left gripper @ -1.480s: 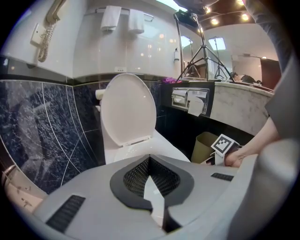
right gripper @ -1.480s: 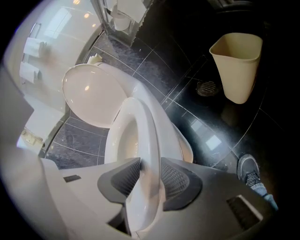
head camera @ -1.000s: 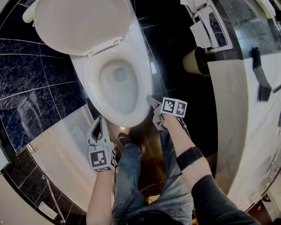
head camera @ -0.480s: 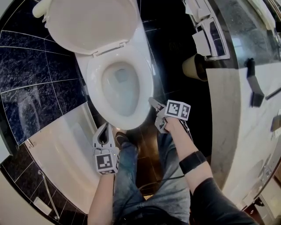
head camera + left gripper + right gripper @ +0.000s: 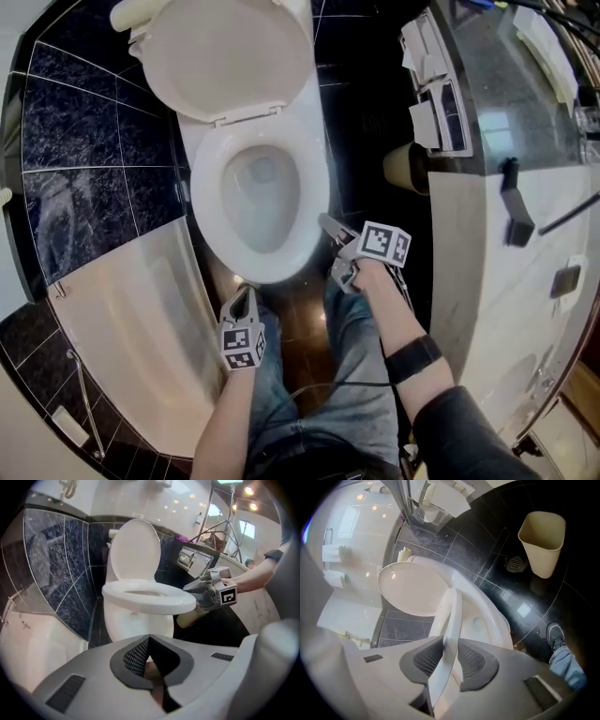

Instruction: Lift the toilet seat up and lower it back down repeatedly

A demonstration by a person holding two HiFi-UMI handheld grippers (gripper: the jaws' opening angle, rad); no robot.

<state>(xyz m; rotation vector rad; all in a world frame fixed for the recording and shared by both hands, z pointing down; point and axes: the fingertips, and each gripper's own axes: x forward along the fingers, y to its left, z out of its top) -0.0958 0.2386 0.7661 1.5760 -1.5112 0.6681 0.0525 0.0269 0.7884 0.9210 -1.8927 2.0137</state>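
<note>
Swung inward toward my knees since a second ago, my left gripper (image 5: 243, 302) has its jaws together on nothing, my right gripper (image 5: 328, 226) jaws, just closing, clamp the raised toilet seat (image 5: 452, 616) rim, and the counter (image 5: 487, 244) half-hides the bin (image 5: 405, 165), insides unreadable.

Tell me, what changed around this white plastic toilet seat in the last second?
The right gripper has just been closing its jaws on the rim of the white plastic toilet seat, now raised slightly off the white ceramic bowl. The shut left gripper swung in toward the bowl's front. The white lid stays upright.
</note>
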